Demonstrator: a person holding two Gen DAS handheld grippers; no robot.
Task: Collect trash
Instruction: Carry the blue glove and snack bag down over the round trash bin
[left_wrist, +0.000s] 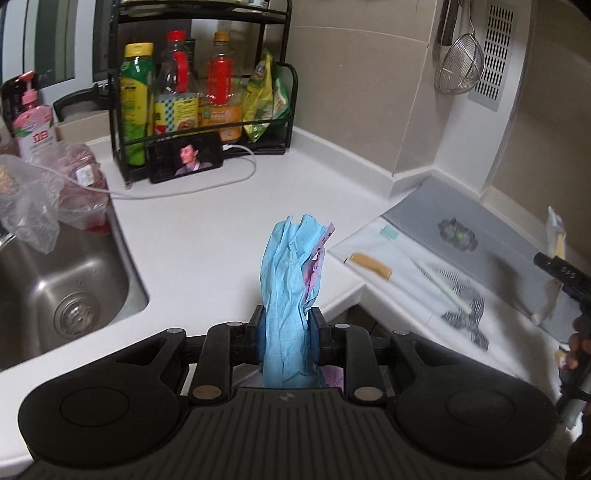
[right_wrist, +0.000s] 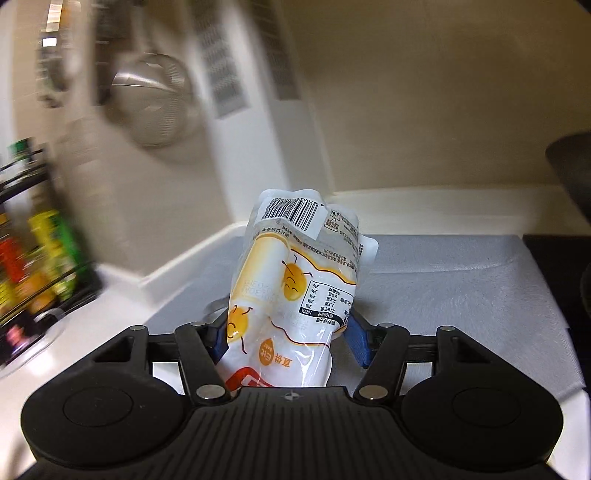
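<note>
Gripping a crumpled wad of blue paper (left_wrist: 286, 291) with a pink scrap tucked against it, your left claw (left_wrist: 287, 332) has its jaws pinched narrow on the wad, which stands upright above the white counter (left_wrist: 207, 229). Your right claw (right_wrist: 286, 338) holds a white snack wrapper (right_wrist: 295, 280) between its blue pads (right_wrist: 356, 343), jaws about half spread and pressing the wrapper's sides. On the wrapper you can read a barcode near the top, a nutrition table and orange cartoon faces; the small print is Chinese and upside down, too fine to make out.

Around your left claw: a steel sink (left_wrist: 55, 291) at the left with clear plastic bags (left_wrist: 40, 199) on its edge, a pink dispenser bottle (left_wrist: 31, 125) with a red "立白" mark, and a black rack (left_wrist: 203, 92) of sauce bottles behind. A phone (left_wrist: 186, 160) leans against the rack, screen lit, its white cable (left_wrist: 184, 190) trailing across the counter. To the right lie a toothbrush (left_wrist: 424, 266), a wooden-handled knife (left_wrist: 371, 266) and a striped cloth (left_wrist: 465, 310) on a lower surface. A mesh strainer (left_wrist: 460, 68) hangs on the wall. The right wrist view is blurred at its left side.
</note>
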